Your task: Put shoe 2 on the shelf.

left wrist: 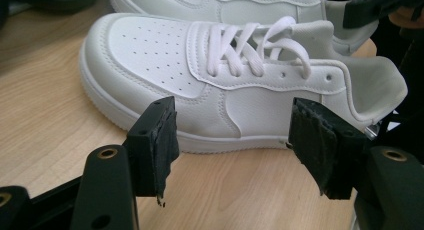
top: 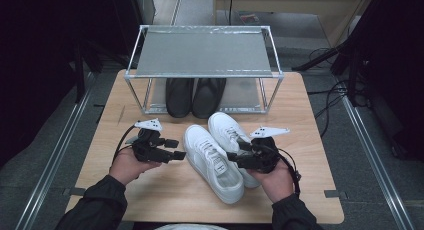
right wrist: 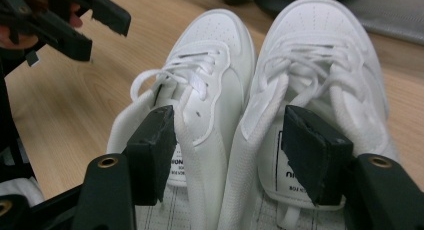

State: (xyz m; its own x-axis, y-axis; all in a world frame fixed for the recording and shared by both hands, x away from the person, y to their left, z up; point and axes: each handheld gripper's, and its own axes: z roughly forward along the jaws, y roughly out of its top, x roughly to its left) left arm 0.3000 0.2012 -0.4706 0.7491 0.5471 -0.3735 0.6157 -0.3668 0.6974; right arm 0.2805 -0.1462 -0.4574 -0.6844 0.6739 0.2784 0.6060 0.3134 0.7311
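left tongs (top: 181, 154) agape | right tongs (right wrist: 227, 155) agape over sneakers (right wrist: 220, 90) (insole labels visible)

I see pair of white lace-up leather sneakers (top: 220, 152) | state: laced, perforated toes, openings up | pose: upright on soles, side by side and touching, toes angled away from me | place: wooden worktop (top: 300, 120), just before the rack

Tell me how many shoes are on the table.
4. Two white shoes, the left one and the right one, lie side by side between the grippers. Two black shoes sit under the rack; more might hide behind them.
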